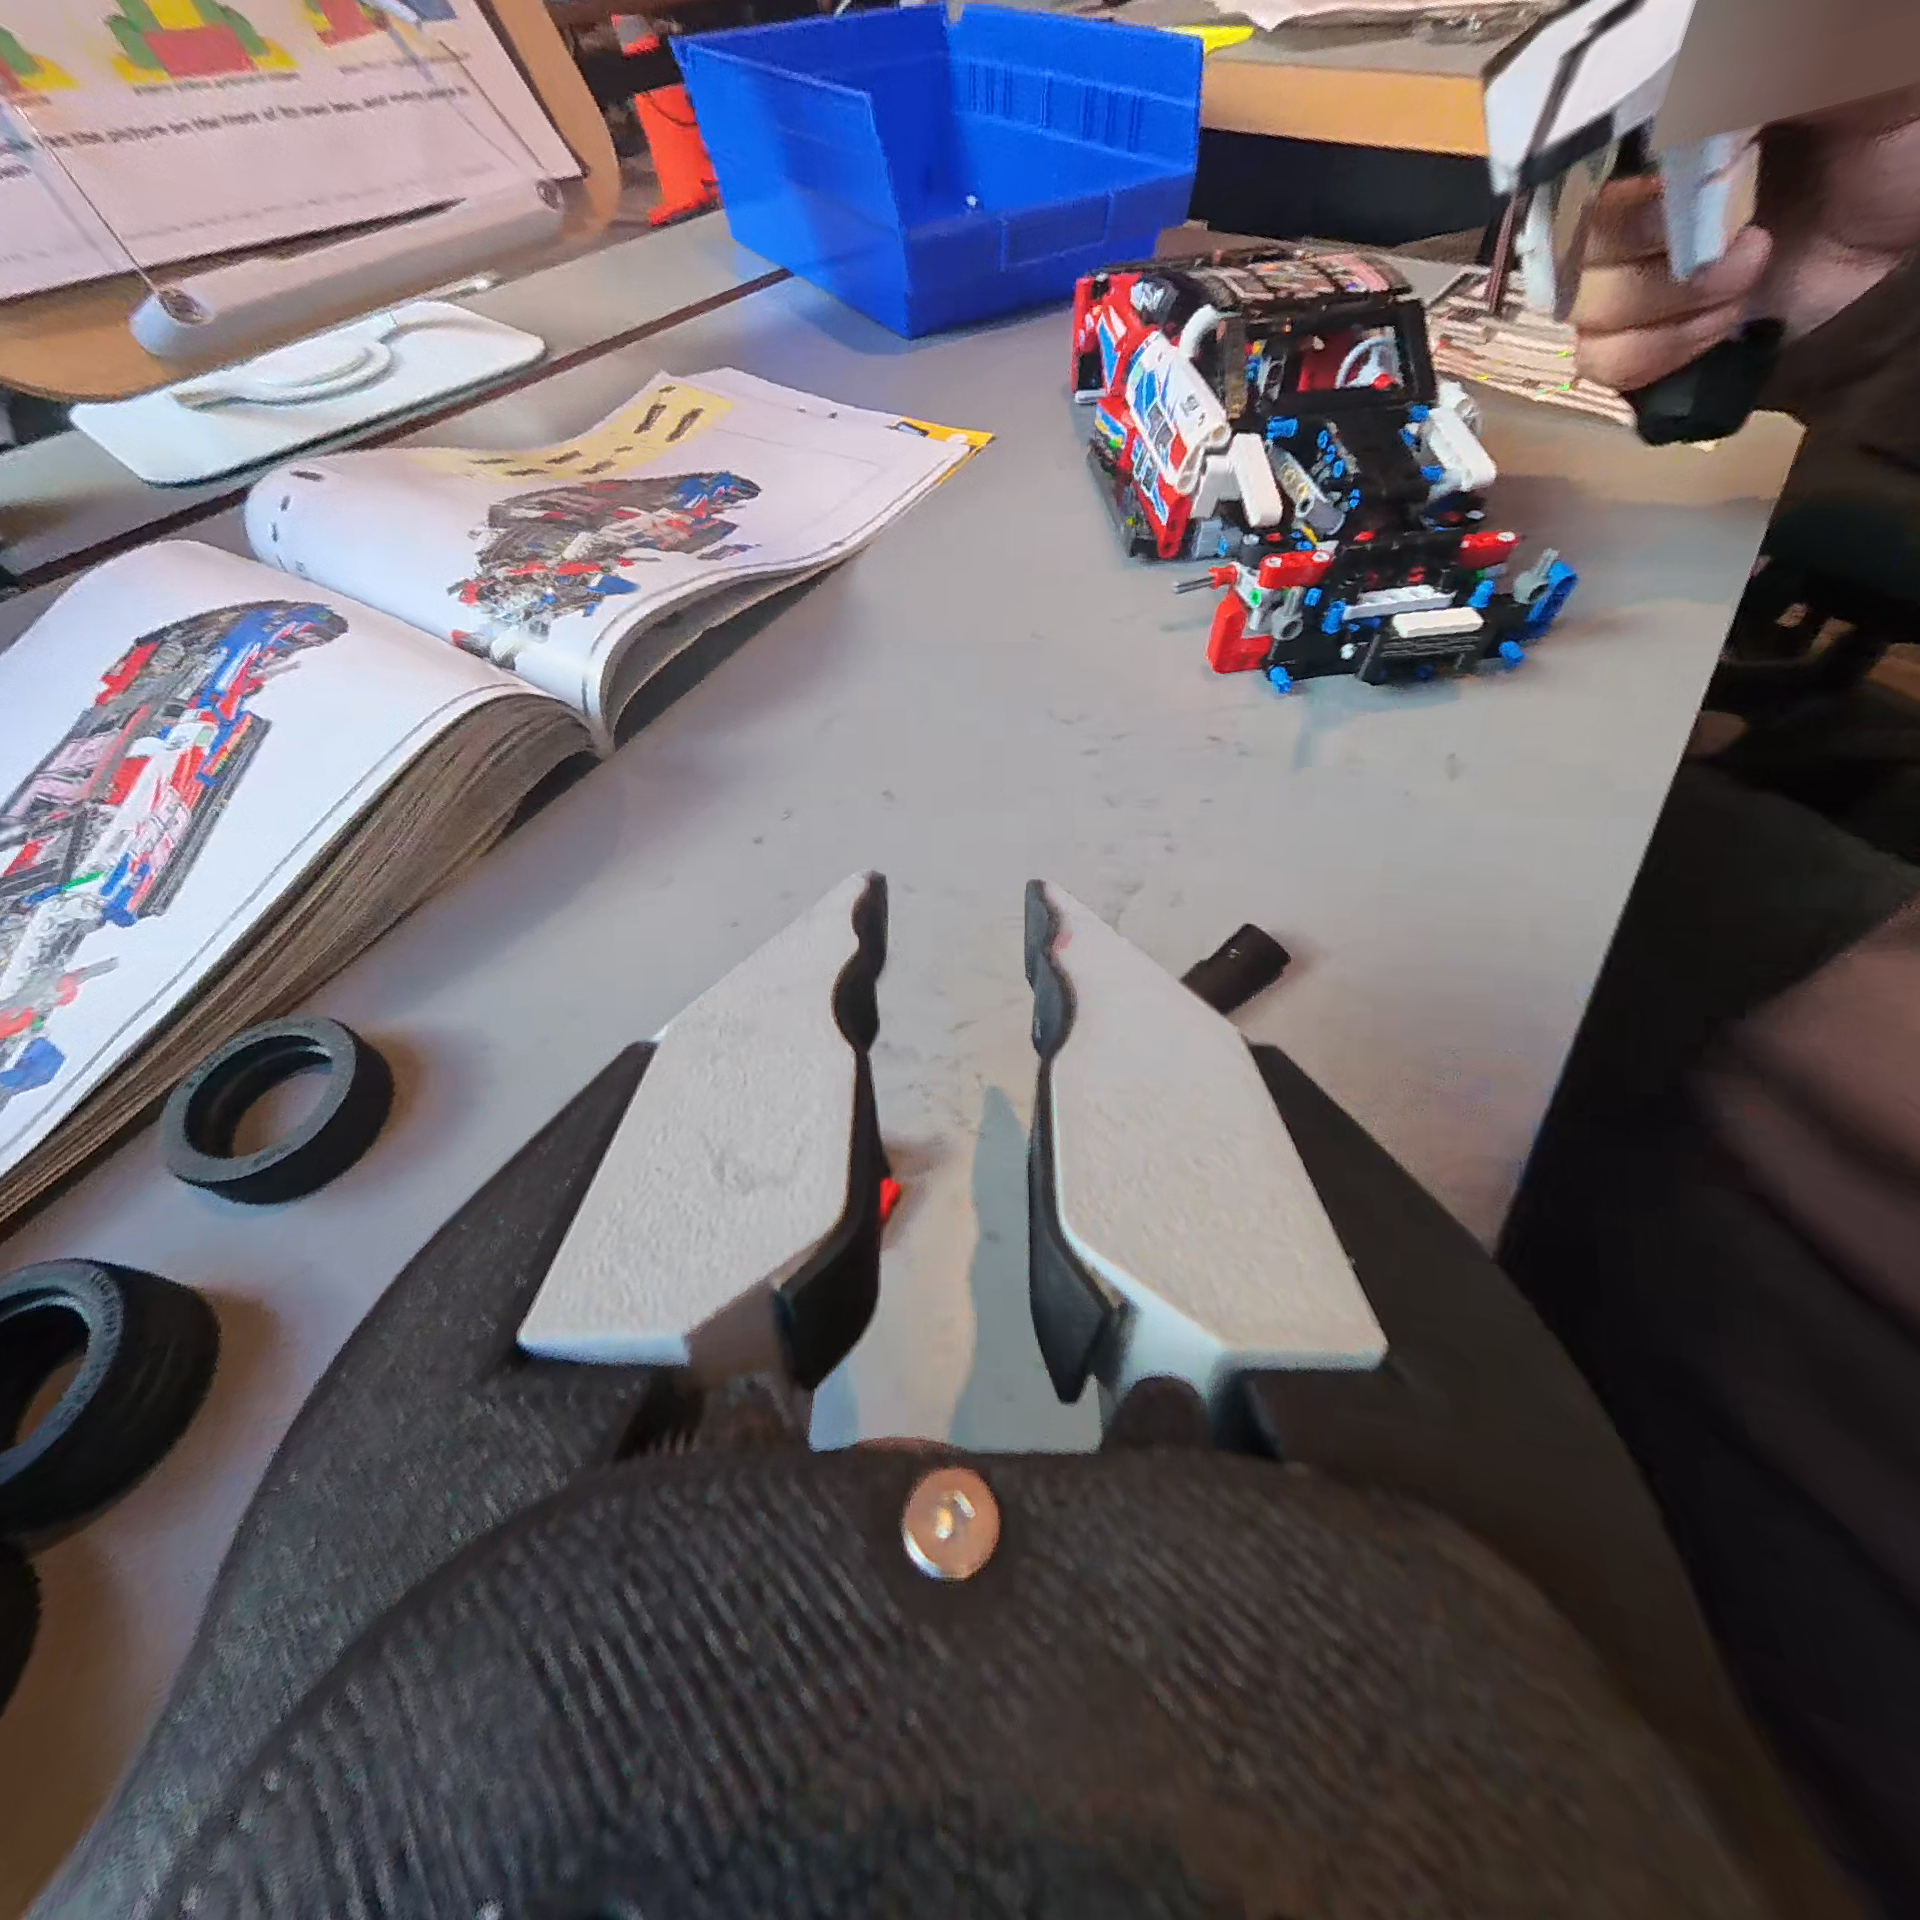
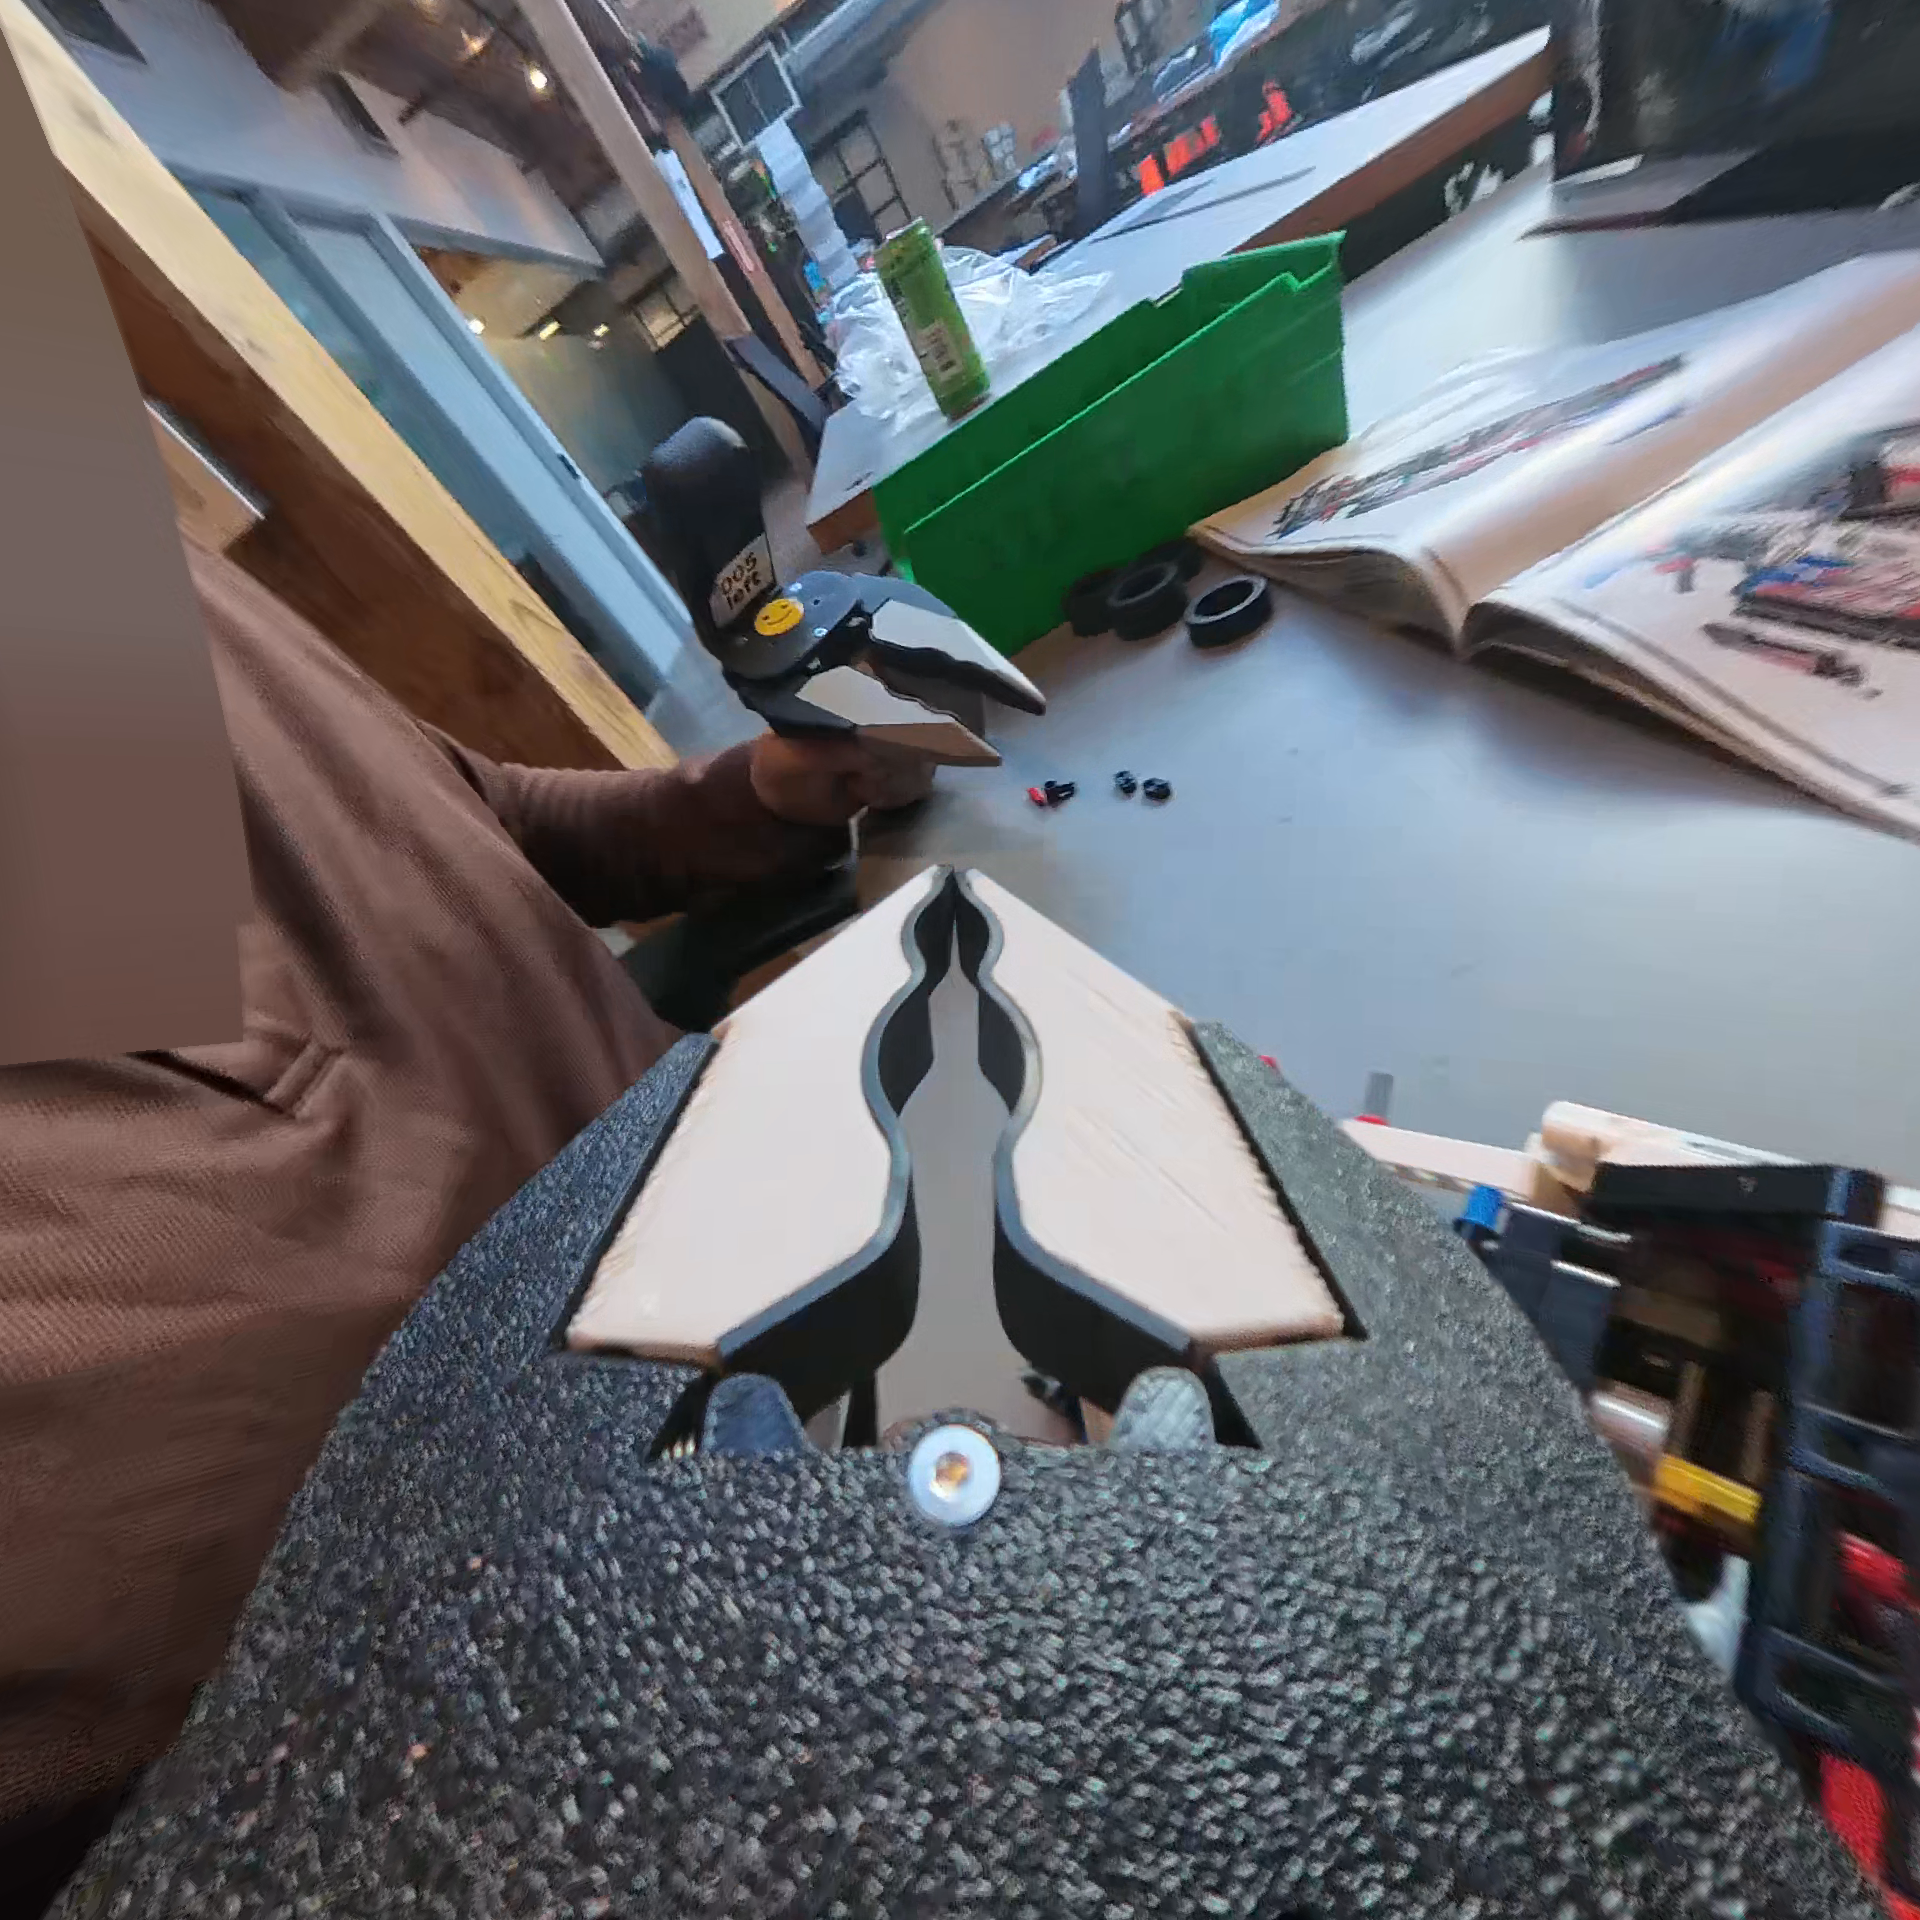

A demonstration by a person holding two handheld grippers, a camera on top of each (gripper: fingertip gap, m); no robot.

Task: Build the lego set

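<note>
- Left gripper [image 1: 956,894]: fingers parted with a clear gap, nothing between them; held low, pointing forward, in a hand [image 2: 831,774] with a brown sleeve.
- Right gripper [image 2: 953,883]: fingertips meeting, nothing visibly clamped; raised, held by a hand [image 1: 1704,281].

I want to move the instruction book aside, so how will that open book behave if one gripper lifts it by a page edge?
The open instruction book looks thick, so probably heavy. Its pages curve loosely, so an edge pinch would likely lift only sagging sheets that might tear. Pushing it across the grey table seems safer.
</note>
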